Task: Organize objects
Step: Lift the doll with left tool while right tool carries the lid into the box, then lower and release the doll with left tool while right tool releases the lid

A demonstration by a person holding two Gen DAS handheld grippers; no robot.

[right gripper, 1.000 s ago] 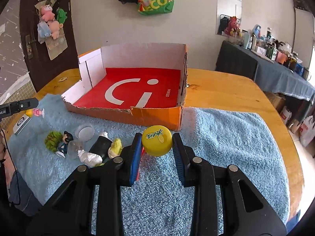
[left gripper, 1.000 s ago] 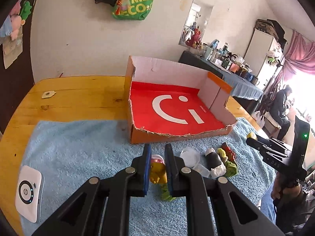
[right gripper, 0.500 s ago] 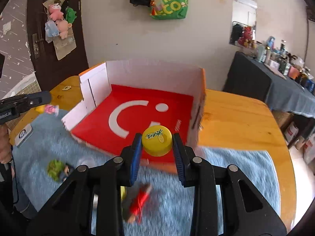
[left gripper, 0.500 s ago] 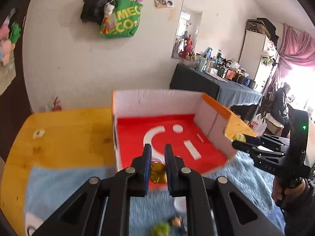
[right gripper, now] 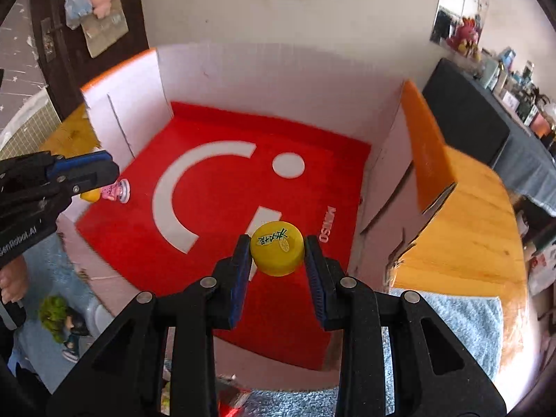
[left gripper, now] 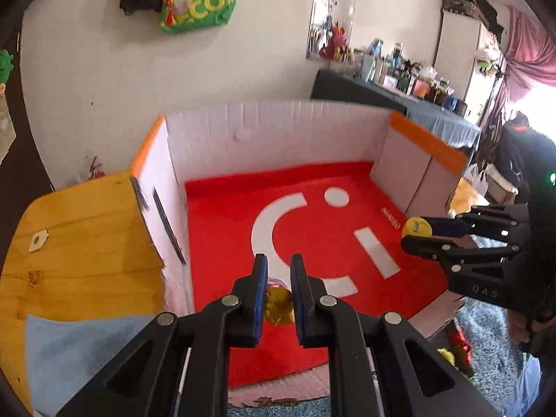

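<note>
An open cardboard box (left gripper: 278, 132) with white walls and a red floor (right gripper: 222, 215) fills both views. My left gripper (left gripper: 278, 288) is shut on a small yellow and pink toy figure (left gripper: 278, 307) and hovers over the box's near left part. In the right wrist view that same figure (right gripper: 113, 193) hangs from the left gripper (right gripper: 93, 177) at the left edge. My right gripper (right gripper: 278, 253) is shut on a yellow bottle cap (right gripper: 277, 252) with green print, above the red floor near the right wall. The left wrist view shows this cap (left gripper: 416, 226) too.
The box stands on a wooden table (left gripper: 87, 243) partly covered by a light blue towel (right gripper: 448, 326). A green-haired figure (right gripper: 60, 319) and other small toys (left gripper: 453, 354) lie on the towel in front of the box. A person sits at the far right.
Both grippers have carried their loads forward from above the towel to above the box's red floor. The loose toys on the towel have dropped to the lower edges of the views.
</note>
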